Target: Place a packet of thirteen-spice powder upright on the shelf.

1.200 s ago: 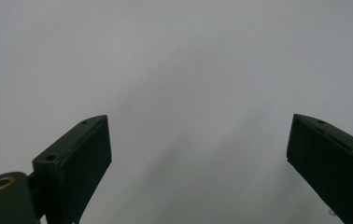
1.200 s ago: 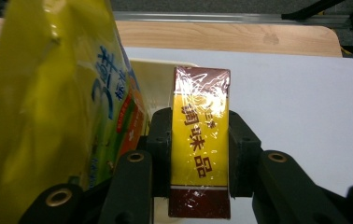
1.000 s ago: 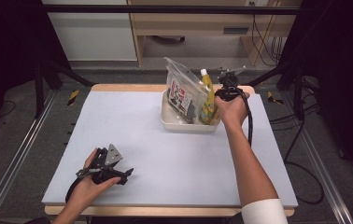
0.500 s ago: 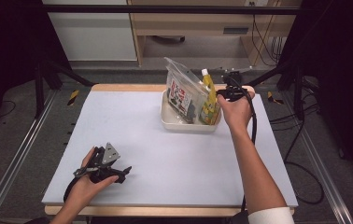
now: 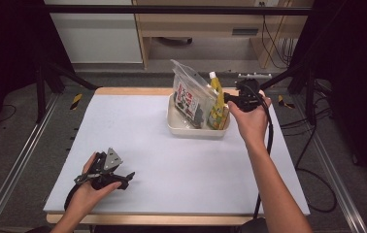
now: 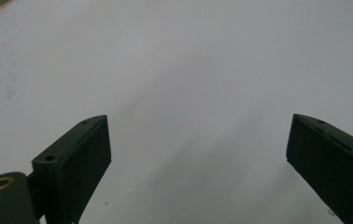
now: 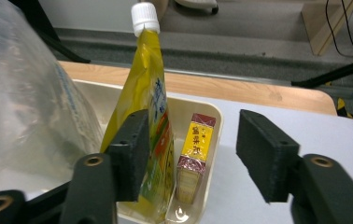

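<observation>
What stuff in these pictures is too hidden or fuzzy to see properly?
- Print on the clear bag: too small in the high view; blurred and cut by the left edge in the right gripper view.
- Bottom of the yellow pouch: hidden by the right gripper in that view.
- Small yellow-red box: its foot sits behind the tray rim.

Unreadable print on yellow pouch (image 7: 153, 116)

Right gripper (image 7: 188, 154) had its two black jaws apart, having just been opening, nothing pinched between them. Past them, a cream plastic tray (image 7: 198, 109) held an upright yellow spouted pouch with a white screw cap (image 7: 149, 93), a small yellow-and-red box (image 7: 193, 156) just beside it, and a clear crinkly plastic bag (image 7: 25, 107) on the other side.
</observation>
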`<state>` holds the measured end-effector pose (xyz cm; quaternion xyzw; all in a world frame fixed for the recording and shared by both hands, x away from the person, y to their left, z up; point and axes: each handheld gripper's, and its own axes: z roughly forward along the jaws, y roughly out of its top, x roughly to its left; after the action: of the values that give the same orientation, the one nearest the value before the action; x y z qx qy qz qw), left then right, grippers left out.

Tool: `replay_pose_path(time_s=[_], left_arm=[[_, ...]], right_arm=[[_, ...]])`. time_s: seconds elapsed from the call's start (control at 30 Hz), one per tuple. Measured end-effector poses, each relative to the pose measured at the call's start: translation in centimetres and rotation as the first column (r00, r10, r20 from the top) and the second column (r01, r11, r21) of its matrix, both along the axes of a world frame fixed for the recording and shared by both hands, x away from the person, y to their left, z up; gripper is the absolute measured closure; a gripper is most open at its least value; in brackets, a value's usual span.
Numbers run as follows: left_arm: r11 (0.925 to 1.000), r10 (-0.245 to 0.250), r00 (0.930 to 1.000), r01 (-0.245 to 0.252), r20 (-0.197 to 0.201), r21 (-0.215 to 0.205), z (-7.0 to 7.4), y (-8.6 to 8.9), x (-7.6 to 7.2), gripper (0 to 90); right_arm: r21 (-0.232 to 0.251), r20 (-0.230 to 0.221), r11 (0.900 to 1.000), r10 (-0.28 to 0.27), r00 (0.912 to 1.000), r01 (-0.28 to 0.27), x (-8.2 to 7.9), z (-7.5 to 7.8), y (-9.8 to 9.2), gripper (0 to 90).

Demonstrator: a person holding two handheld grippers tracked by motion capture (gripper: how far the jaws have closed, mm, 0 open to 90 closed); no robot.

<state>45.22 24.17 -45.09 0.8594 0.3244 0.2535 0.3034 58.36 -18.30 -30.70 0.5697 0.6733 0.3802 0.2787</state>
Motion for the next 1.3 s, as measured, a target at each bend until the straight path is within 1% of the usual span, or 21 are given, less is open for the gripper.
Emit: replay_pose_path(time_s=[0.13,0.17,0.23,0.27,0.3,0.4,0.5,0.6,0.67,0.77,0.8,0.83,0.9,1.0,1.03,1.1,1.13,1.23,1.3], left_arm=[[1.0000,0.009,1.0000,-0.009,-0.001,-0.003,0.0,0.2,0.1,6.1],[0.9999,0.011,0.9999,-0.011,-0.002,-0.002,0.0,0.2,0.1,6.0],[0.9999,0.013,0.9999,-0.013,-0.001,-0.005,0.1,0.3,0.1,5.9],[0.9997,0.019,0.9998,-0.019,0.003,-0.018,0.0,0.3,0.1,5.9],[0.9999,0.014,0.9999,-0.014,0.001,-0.004,0.1,0.4,0.1,5.9],[0.9999,0.014,0.9999,-0.014,-0.002,-0.009,0.1,0.4,0.1,5.8],[0.9998,0.015,0.9999,-0.015,-0.003,-0.010,0.1,0.4,0.1,5.7],[0.9997,0.019,0.9998,-0.019,-0.001,-0.015,0.1,0.5,0.1,5.6],[0.9996,0.019,0.9998,-0.019,-0.001,-0.018,0.1,0.5,0.1,5.5],[0.9994,0.023,0.9997,-0.023,-0.001,-0.024,0.0,0.6,0.2,5.3],[0.9989,0.029,0.9996,-0.029,0.001,-0.037,0.0,0.6,0.2,5.3],[0.9995,0.024,0.9997,-0.024,-0.003,-0.022,0.1,0.8,0.2,5.2],[0.9991,0.028,0.9996,-0.028,-0.001,-0.031,0.1,0.9,0.2,5.1],[0.9989,0.032,0.9995,-0.032,-0.005,-0.035,0.1,1.0,0.3,5.0],[0.9984,0.037,0.9993,-0.036,0.000,-0.043,0.1,1.0,0.3,5.0],[0.9986,0.037,0.9993,-0.037,-0.004,-0.038,0.1,1.1,0.3,5.0],[0.9979,0.042,0.9991,-0.042,-0.001,-0.050,0.0,1.0,0.3,5.0],[0.9977,0.044,0.9990,-0.044,0.001,-0.051,0.0,1.1,0.3,4.9],[0.9979,0.043,0.9991,-0.042,0.002,-0.048,0.0,1.2,0.4,4.8]], right_arm=[[0.017,0.021,1.000,0.017,0.9996,-0.018,-1.5,0.1,-0.5,31.2],[0.015,0.028,1.000,0.023,0.9993,-0.024,-1.9,0.0,-0.6,28.6],[0.005,0.050,0.999,0.031,0.9983,-0.031,-2.8,-0.2,-0.8,26.0],[-0.004,0.050,0.999,0.034,0.9981,-0.034,-3.2,-0.3,-0.9,24.6],[-0.014,0.049,0.999,0.039,0.9980,-0.039,-3.6,-0.4,-1.0,22.9],[-0.033,0.067,0.998,0.052,0.9964,-0.050,-4.9,-0.7,-1.3,20.4],[-0.040,0.083,0.998,0.055,0.9950,-0.052,-5.8,-1.2,-1.5,18.1],[-0.064,0.085,0.996,0.066,0.9942,-0.060,-6.6,-1.9,-1.5,15.7],[-0.069,0.087,0.995,0.074,0.9934,-0.068,-7.2,-2.7,-1.4,14.7],[-0.066,0.081,0.995,0.082,0.9933,-0.077,-7.7,-3.8,-1.4,13.4],[-0.068,0.079,0.994,0.085,0.9932,-0.080,-7.9,-4.2,-1.4,12.8],[-0.063,0.077,0.995,0.086,0.9933,-0.081,-8.1,-4.6,-1.4,12.8],[-0.052,0.078,0.995,0.087,0.9931,-0.083,-8.3,-5.3,-1.4,12.4],[-0.049,0.069,0.994,0.104,0.9922,-0.101,-8.7,-6.6,-1.5,10.2],[-0.046,0.064,0.994,0.106,0.9923,-0.103,-8.8,-7.0,-1.6,9.6],[-0.044,0.058,0.993,0.115,0.9917,-0.112,-9.0,-7.8,-1.7,8.9],[-0.042,0.055,0.993,0.113,0.9921,-0.111,-9.1,-8.1,-1.7,8.9],[-0.049,0.048,0.993,0.110,0.9928,-0.108,-9.2,-8.9,-1.9,8.7],[-0.055,0.039,0.992,0.119,0.9922,-0.117,-9.4,-9.6,-2.0,8.7]])
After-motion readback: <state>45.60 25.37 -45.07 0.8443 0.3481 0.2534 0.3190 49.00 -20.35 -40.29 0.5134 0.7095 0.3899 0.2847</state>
